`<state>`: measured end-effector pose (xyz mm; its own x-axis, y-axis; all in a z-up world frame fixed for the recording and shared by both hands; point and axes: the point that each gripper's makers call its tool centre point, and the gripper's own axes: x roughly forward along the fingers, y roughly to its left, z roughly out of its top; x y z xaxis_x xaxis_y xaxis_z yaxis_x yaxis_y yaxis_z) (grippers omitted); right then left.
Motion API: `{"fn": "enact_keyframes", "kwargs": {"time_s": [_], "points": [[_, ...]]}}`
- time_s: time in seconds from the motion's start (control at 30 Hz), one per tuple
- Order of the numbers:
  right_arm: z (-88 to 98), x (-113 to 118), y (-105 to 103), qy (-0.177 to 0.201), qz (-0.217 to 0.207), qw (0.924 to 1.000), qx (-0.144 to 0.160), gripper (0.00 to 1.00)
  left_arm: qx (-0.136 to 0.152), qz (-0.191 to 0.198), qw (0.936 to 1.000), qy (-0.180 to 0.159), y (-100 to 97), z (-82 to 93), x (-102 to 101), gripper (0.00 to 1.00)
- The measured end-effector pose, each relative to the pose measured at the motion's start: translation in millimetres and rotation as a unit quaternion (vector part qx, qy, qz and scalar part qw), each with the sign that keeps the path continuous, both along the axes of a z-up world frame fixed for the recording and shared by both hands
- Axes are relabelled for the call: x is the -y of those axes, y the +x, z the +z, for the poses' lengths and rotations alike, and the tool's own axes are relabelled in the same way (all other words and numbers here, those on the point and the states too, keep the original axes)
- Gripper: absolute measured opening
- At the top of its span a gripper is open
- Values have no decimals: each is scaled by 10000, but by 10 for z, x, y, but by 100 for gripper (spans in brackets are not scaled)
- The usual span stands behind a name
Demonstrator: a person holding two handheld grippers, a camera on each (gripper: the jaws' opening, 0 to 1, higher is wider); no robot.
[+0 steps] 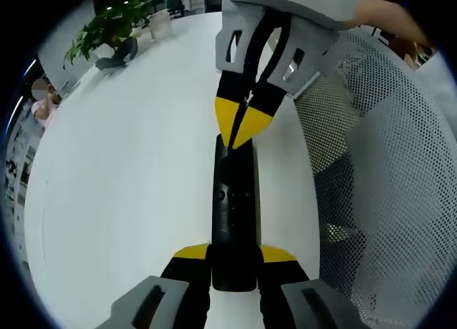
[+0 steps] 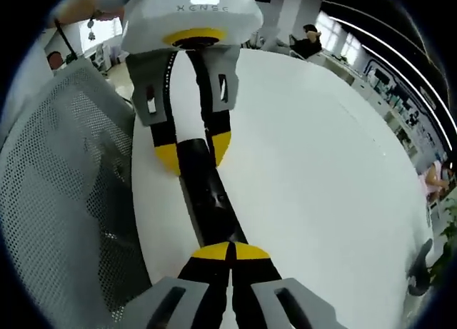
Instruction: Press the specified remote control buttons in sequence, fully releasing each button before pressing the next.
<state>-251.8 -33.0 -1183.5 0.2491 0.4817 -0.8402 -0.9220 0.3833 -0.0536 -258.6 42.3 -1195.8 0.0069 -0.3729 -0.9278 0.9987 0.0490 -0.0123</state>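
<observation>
I see a black remote (image 1: 233, 215) on a plain white bench (image 1: 128, 172). My left claw (image 1: 234, 256) and right claw (image 1: 241, 125) are black with yellow tips on grey bodies. Beside the bench is grey dotted mesh (image 1: 385, 158); the plant (image 1: 107, 26) is green.

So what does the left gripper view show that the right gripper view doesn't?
The left gripper view has the potted plant at the table's far edge in plain sight, and its own left tongs clamped on the sides of the black remote control. The right gripper view has a row of desks beyond the table and ceiling light strips, and its own right tongs shut, tips together on the remote. Both share the remote, the white table, the mesh chair and both tongs.
</observation>
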Motion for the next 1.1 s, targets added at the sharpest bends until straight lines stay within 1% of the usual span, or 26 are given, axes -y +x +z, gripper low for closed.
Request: {"fn": "enact_keyframes", "kwargs": {"time_s": [0.07, 0.1, 0.2, 0.3, 0.37, 0.4, 0.43, 0.5, 0.53, 0.57, 0.63, 0.73, 0.83, 0.87, 0.93, 1.0, 1.03, 1.1], "points": [[4, 9, 9, 100, -34, 9999, 10, 0, -16, 33, 10000, -10, 0, 1, 0, 23], [9, 5, 11, 177, -141, 9997, -8, 0, -16, 34, 10000, 4, 0, -1, 1, 23], [32, -43, -3, 283, -72, 9995, 117, 0, 18, 2, 10000, 87, -7, -4, 8, 23], [29, -107, -13, 227, 136, 9995, 197, 0, 35, 15, 10000, 71, -6, -4, 0, 23], [18, -147, -41, 230, 256, 9993, 150, 0, 31, 35, 10000, 29, -5, -2, -4, 23], [2, -145, -54, 173, 316, 9993, 137, 0, 30, 47, 10000, 13, -5, -2, -3, 23], [13, -137, -52, 96, 474, 9985, 239, 0, 32, 52, 10000, 5, -8, -2, -2, 23], [8, -129, -65, 25, 604, 9978, 280, 0, 42, 48, 10000, 7, -7, -1, -1, 23], [9, -129, -55, -49, 784, 9962, 377, 0, 44, 51, 10000, 8, -6, -1, -1, 23], [7, -129, -56, -90, 871, 9953, 404, 0, 42, 53, 10000, 6, -5, -2, -1, 23], [3, -132, -57, -167, 973, 9944, 365, 0, 41, 46, 10000, -9, -4, -1, -1, 23], [-9, -139, -59, -412, 1389, 9888, 347, 0, 41, 13, 10000, -58, -4, 0, -6, 23], [-20, -146, -51, -513, 1642, 9846, 317, 0, 45, 11, 9998, -209, -5, 5, -16, 23], [-18, -147, -49, -521, 1645, 9845, 298, 0, 43, 17, 9997, -259, -4, 6, -18, 23], [-14, -138, -52, -473, 1694, 9839, 310, 0, 40, 31, 9994, -343, -4, 7, -21, 23], [0, -144, -52, -77, 1463, 9891, 176, 0, 46, 49, 9992, -401, -5, 9, -21, 23], [7, -140, -55, 127, 1270, 9918, 40, 0, 48, 63, 9991, -428, -6, 9, -16, 23], [20, -141, -69, 368, 1207, 9920, 34, 0, 55, 82, 9989, -455, -7, 10, -10, 23]]}}
